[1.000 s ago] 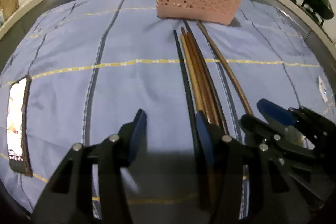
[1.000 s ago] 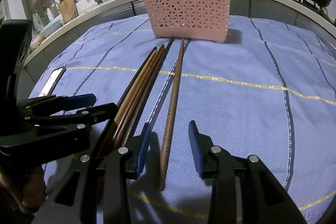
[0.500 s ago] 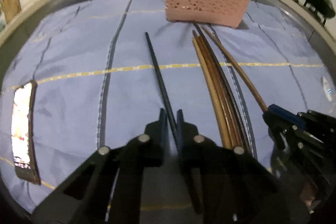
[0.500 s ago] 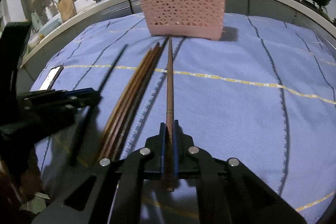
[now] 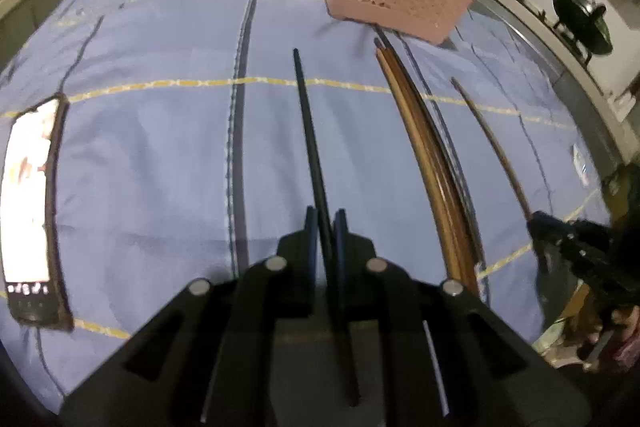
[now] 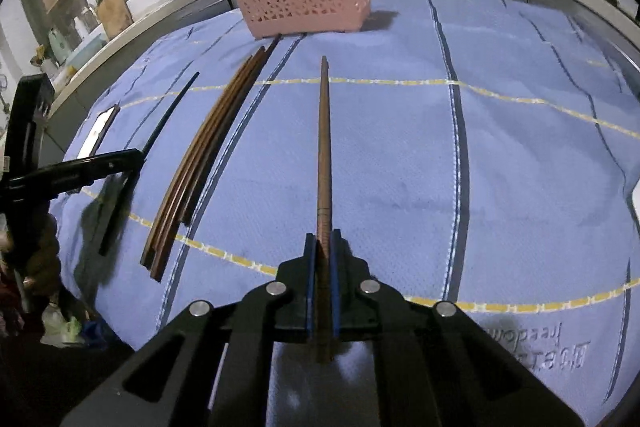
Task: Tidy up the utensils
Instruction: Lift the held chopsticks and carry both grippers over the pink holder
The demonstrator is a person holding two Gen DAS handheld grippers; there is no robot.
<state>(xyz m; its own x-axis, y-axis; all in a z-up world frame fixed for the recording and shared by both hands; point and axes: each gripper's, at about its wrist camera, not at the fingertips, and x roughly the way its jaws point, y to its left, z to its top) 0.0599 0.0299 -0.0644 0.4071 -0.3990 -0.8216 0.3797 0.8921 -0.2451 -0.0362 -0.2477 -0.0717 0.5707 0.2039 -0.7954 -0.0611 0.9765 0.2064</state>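
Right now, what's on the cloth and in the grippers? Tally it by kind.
Black chopstick, clamped in left gripper: 1
Brown chopstick, clamped in right gripper: 1
Chopstick bundle lying on the cloth: 1 (sticks too packed to count)
Pink basket: 1
Phone: 1
Total: 5

1. Blue cloth [image 6: 400, 155]: embroidered lettering near its lower right edge, seen upside down and blurred, not readable.
2. Phone [image 5: 30, 203]: lit screen, possibly small text at the bottom; nothing legible.
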